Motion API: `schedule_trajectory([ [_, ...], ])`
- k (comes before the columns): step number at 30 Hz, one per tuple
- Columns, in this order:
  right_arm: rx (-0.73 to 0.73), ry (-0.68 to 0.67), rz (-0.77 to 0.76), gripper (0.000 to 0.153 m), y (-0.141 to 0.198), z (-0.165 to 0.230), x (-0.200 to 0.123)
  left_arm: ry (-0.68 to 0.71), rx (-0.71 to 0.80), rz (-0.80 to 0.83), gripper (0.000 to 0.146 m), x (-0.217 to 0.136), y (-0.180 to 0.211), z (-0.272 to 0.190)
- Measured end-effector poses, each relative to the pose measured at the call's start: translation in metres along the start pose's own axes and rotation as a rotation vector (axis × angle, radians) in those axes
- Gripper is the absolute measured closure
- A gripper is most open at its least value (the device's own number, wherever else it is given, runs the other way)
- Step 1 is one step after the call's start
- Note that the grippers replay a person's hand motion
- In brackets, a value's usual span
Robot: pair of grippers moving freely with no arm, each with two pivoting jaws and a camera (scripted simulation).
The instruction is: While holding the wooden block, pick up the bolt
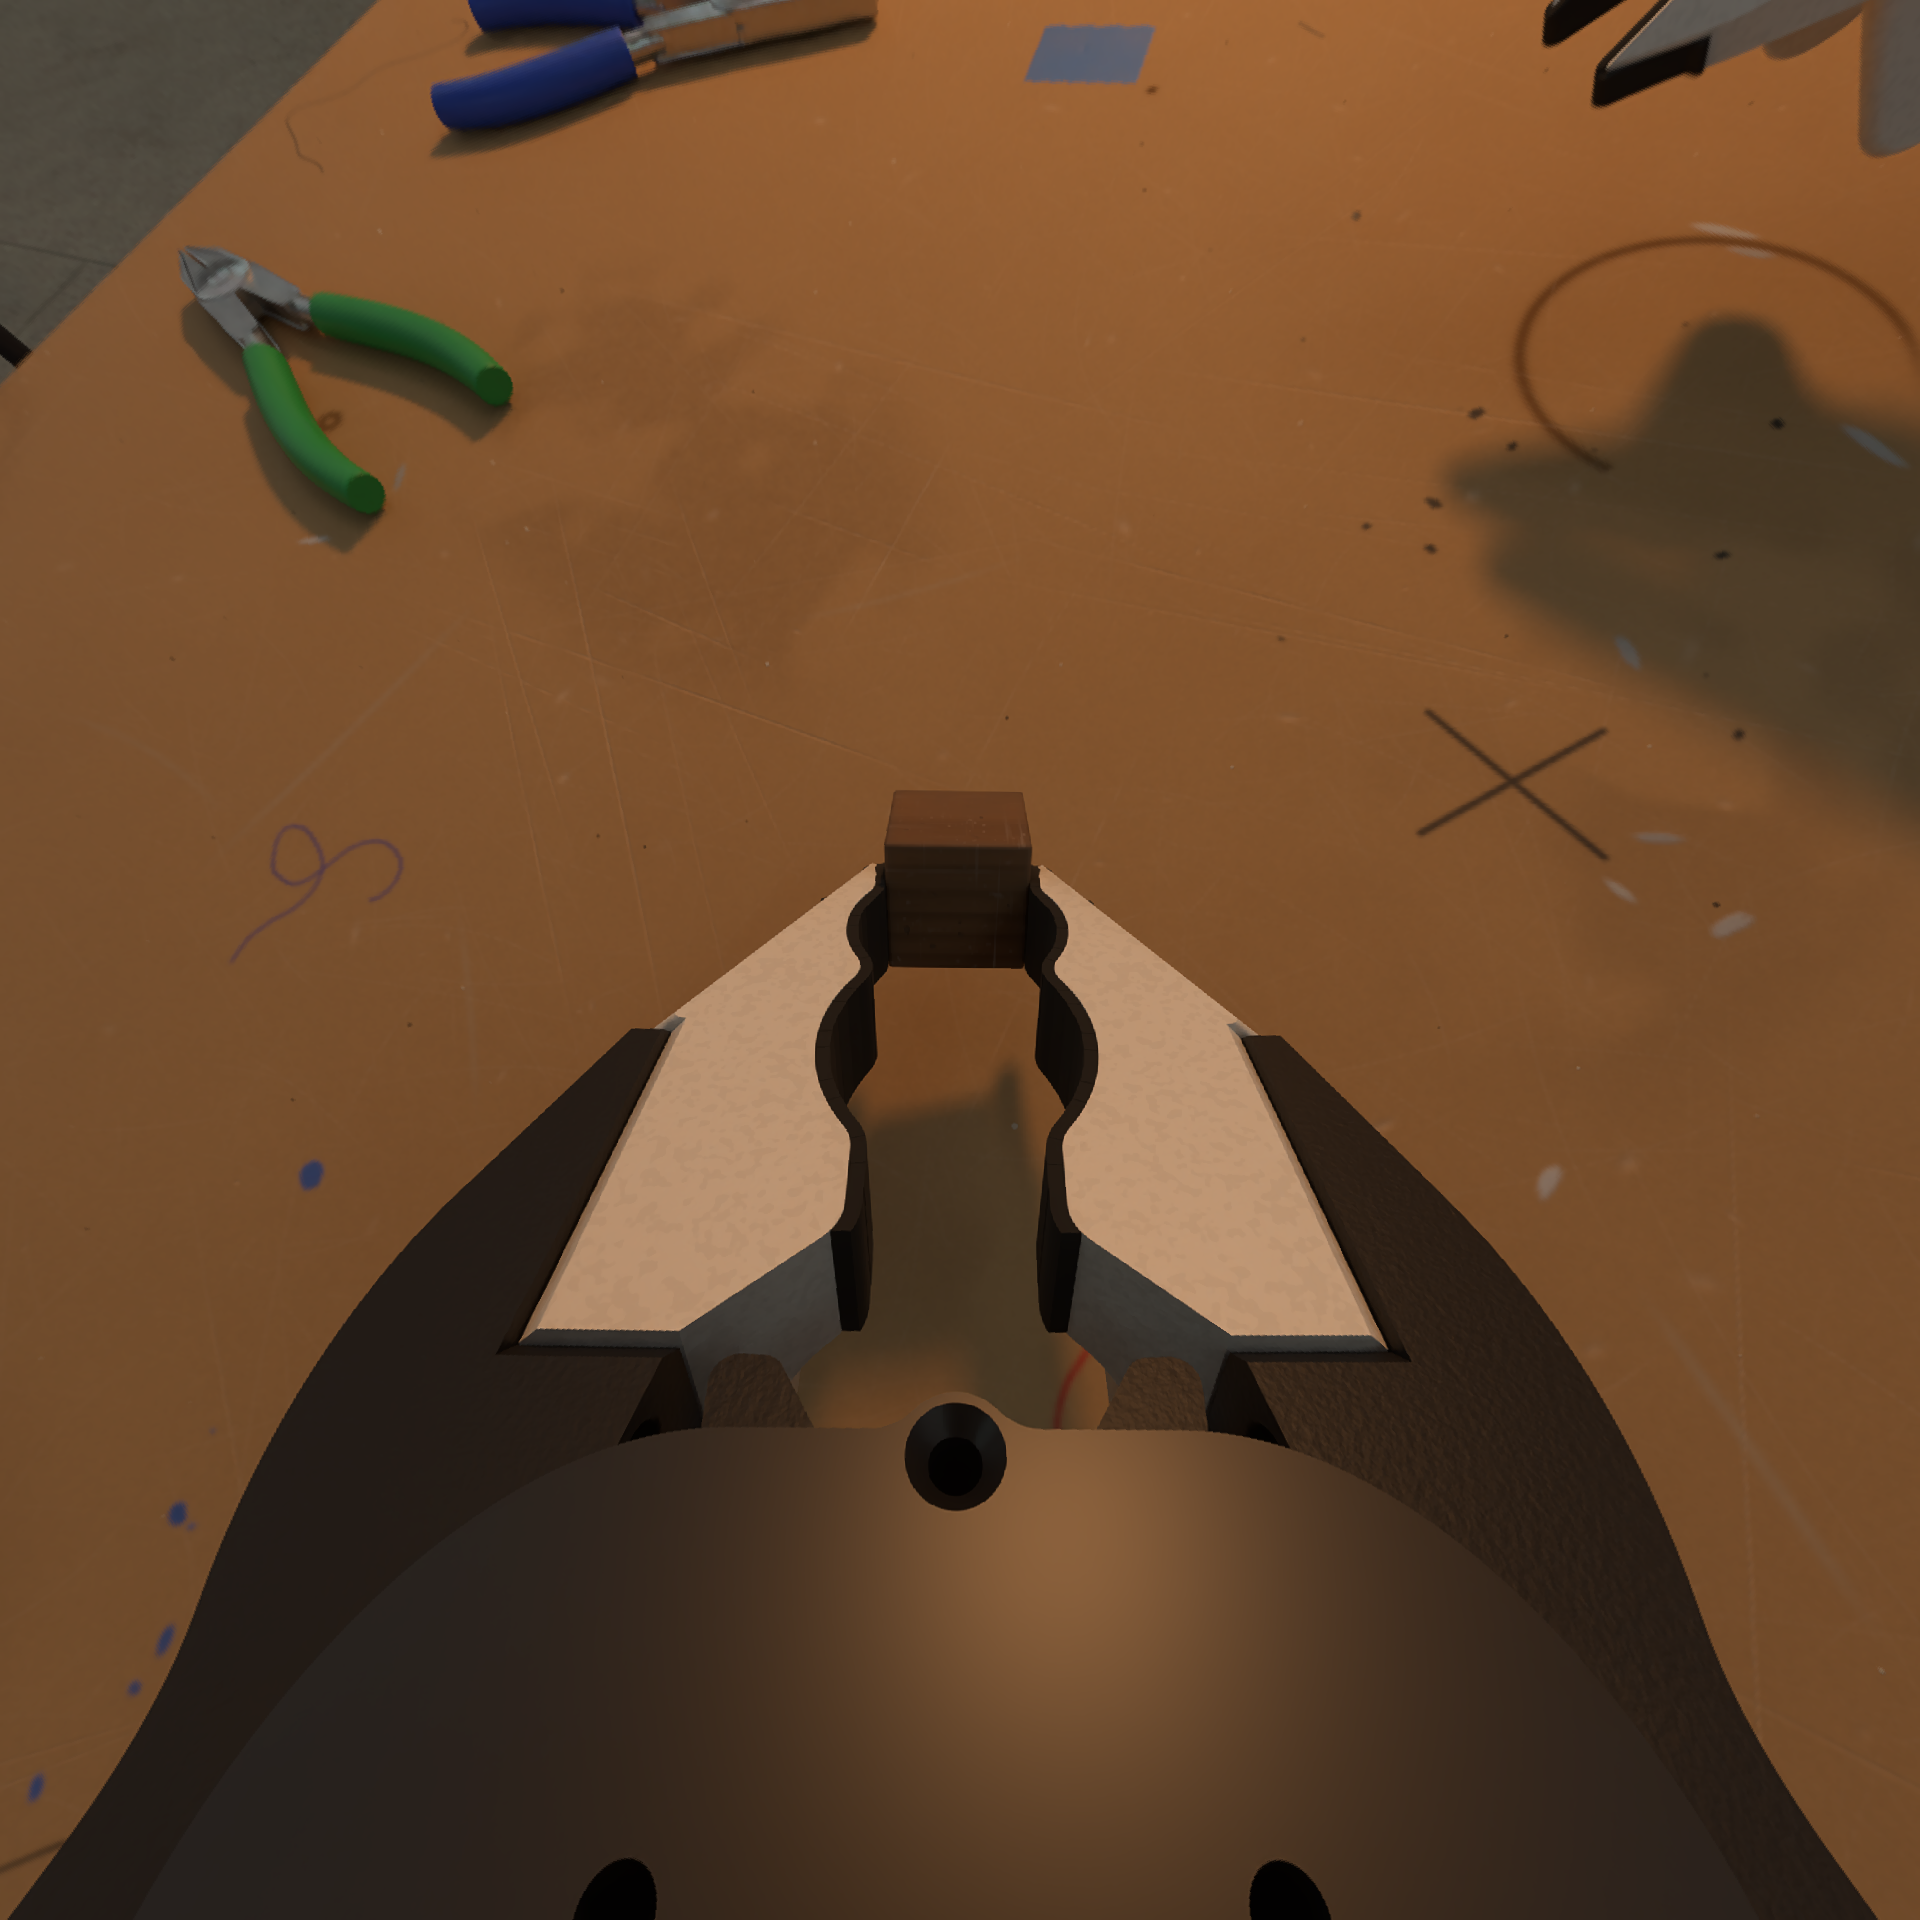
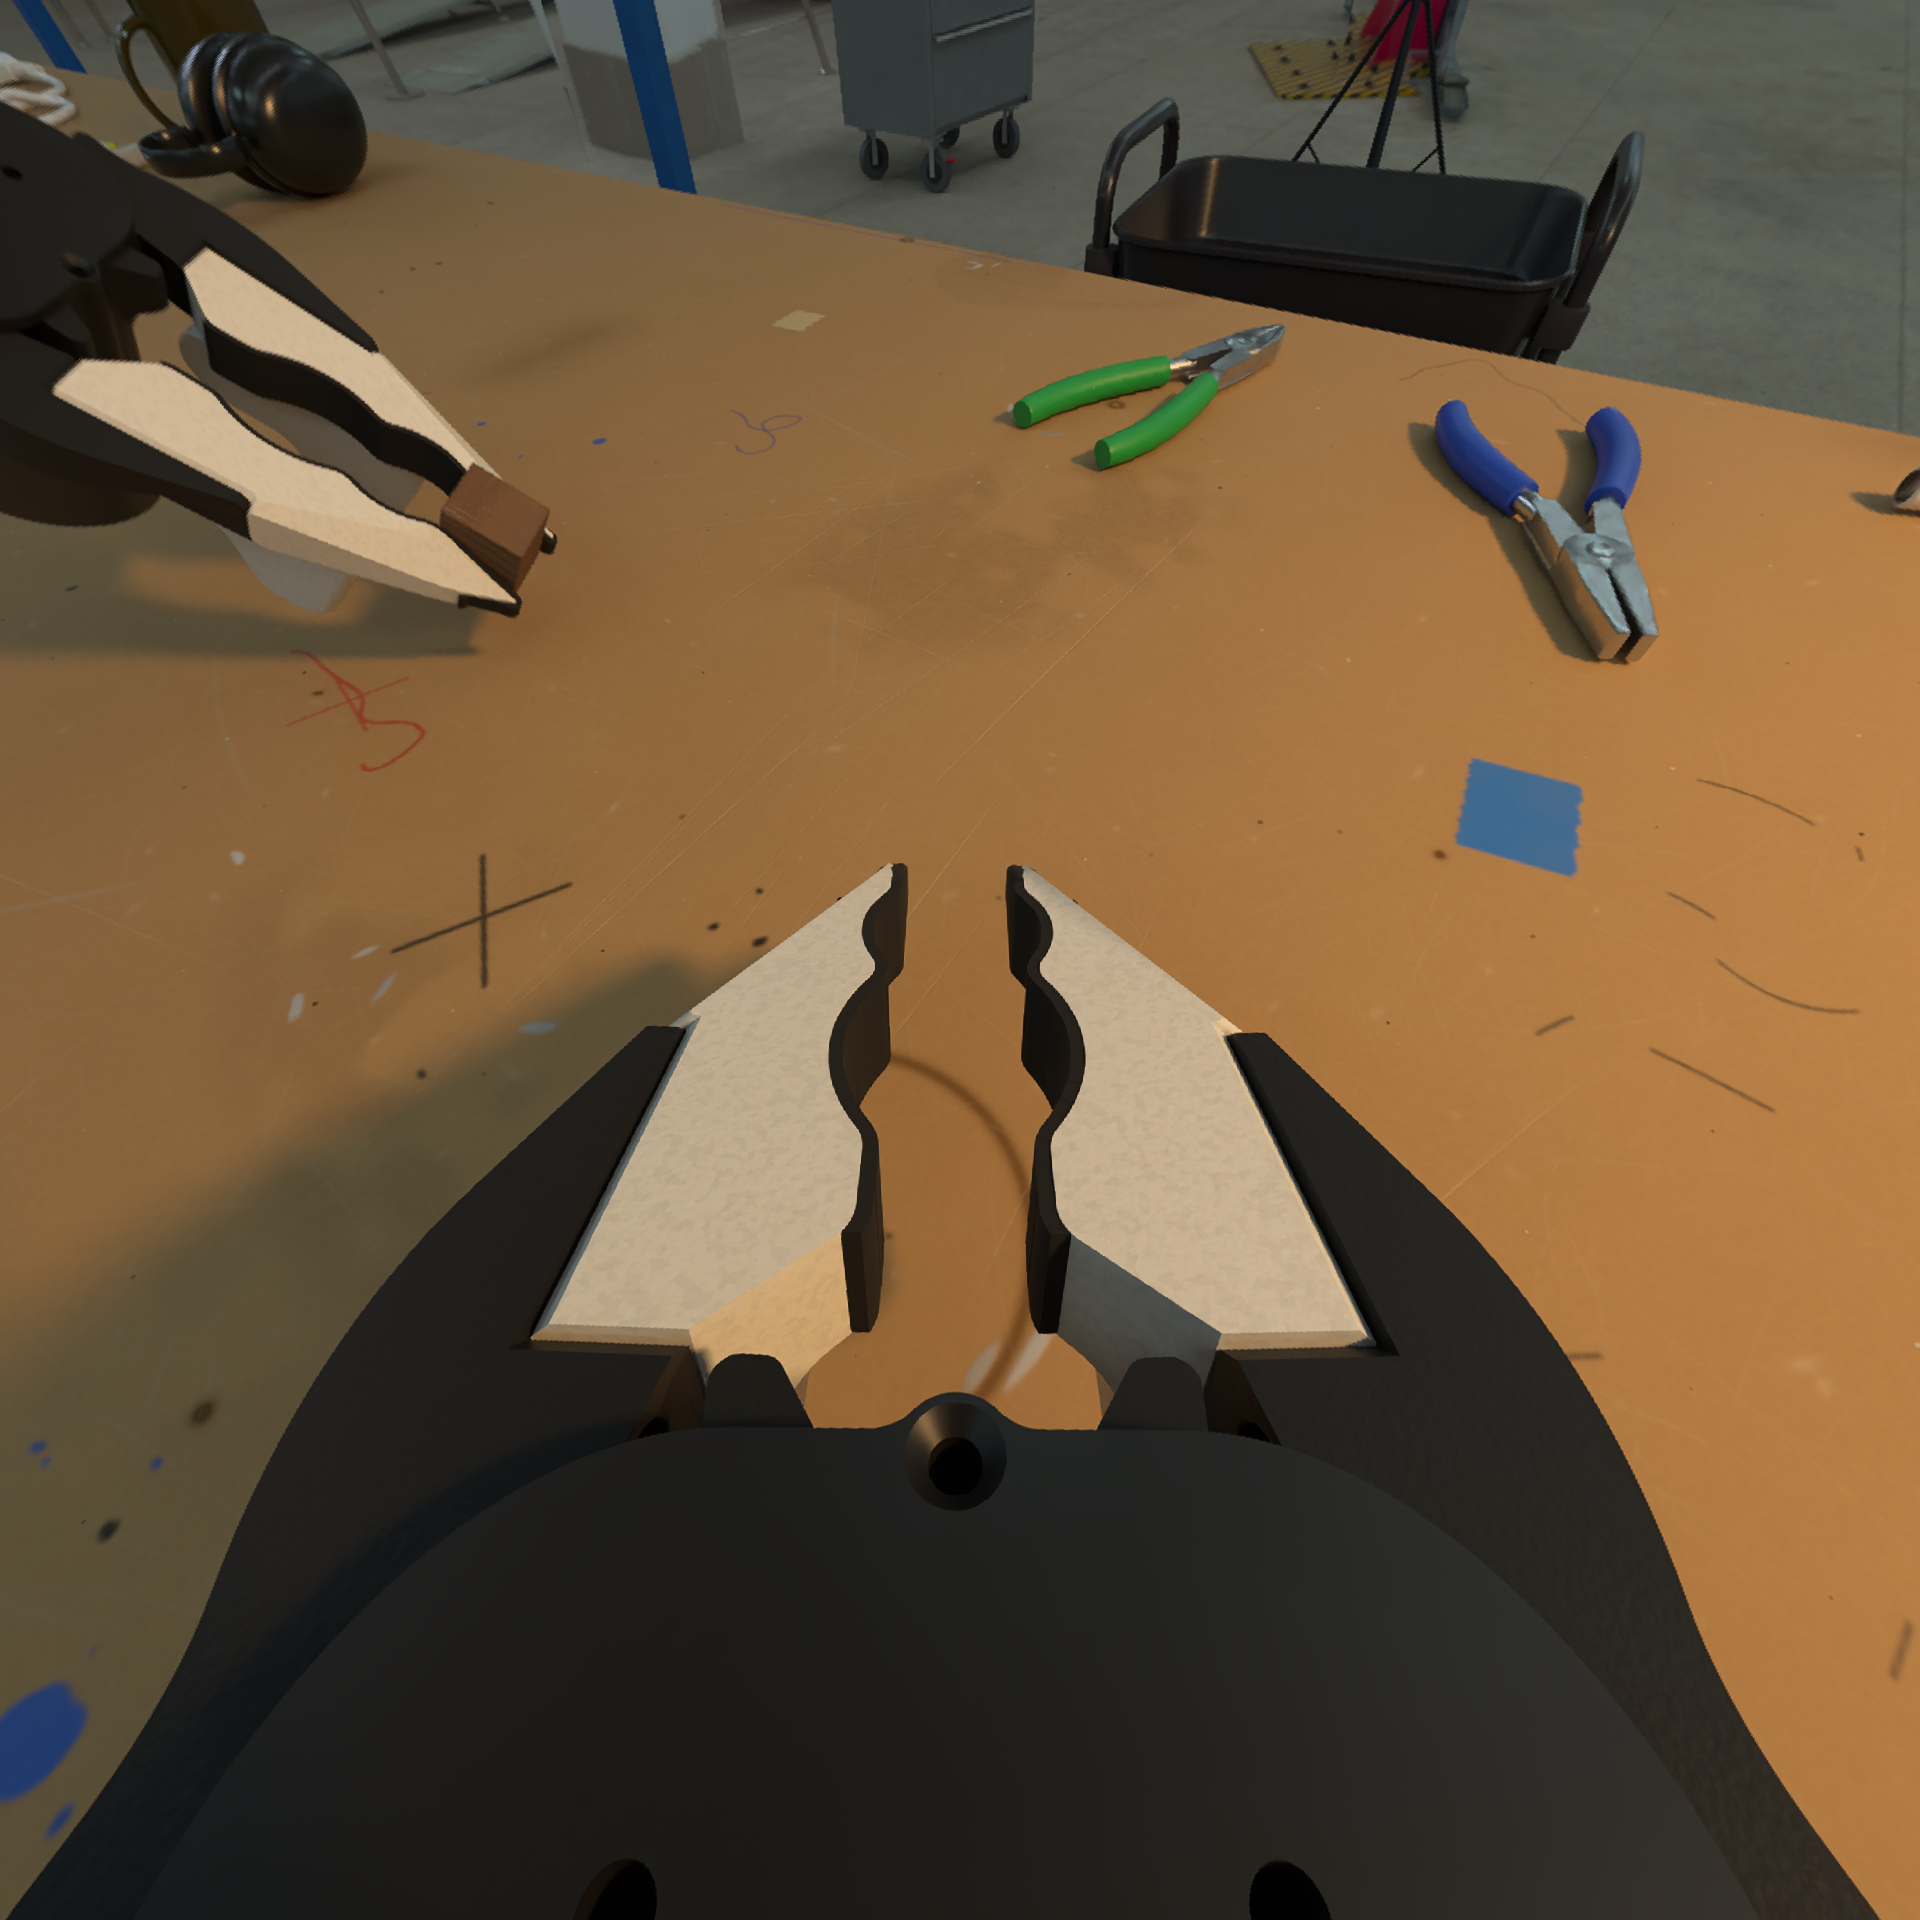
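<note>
My left tool [image 1: 956,914] is clamped on the wooden block [image 1: 956,883] at its tips, above the tabletop [image 1: 935,520]. Right tool [image 2: 956,883] has a narrow gap, holding nothing. Can't spot the bolt.

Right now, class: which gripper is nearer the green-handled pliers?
Left, probably. The left gripper, clamping the wooden block, sits closer across the table from the green-handled pliers; the right gripper hangs farther back, jaws empty.

the left gripper [image 1: 956,914] hangs above the table, nearer its left edge, fingertips clamped on the wooden block [image 1: 956,878]. the right gripper [image 2: 956,894] hovers mid-table with its jaws parted (nothing between them).
</note>
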State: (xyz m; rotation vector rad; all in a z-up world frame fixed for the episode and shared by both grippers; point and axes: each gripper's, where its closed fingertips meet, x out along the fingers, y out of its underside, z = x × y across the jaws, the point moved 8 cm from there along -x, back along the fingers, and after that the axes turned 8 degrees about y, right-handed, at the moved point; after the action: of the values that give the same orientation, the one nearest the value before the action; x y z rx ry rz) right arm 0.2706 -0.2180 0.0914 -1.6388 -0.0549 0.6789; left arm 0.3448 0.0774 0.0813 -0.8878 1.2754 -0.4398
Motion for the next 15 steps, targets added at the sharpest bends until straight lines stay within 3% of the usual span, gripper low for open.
schedule_trajectory([
  [11, 0.099, 0.015, -0.009, 0.134, 0.0, -0.013, 0.0, 0.011, -0.077, 0.039, 0.121, 0.007, 0.01, 0.005],
  [15, 0.066, 0.09, -0.039, 0.134, -0.003, -0.023, -0.007, 0.021, -0.083, 0.05, 0.121, 0.008, 0.01, 0.005],
])
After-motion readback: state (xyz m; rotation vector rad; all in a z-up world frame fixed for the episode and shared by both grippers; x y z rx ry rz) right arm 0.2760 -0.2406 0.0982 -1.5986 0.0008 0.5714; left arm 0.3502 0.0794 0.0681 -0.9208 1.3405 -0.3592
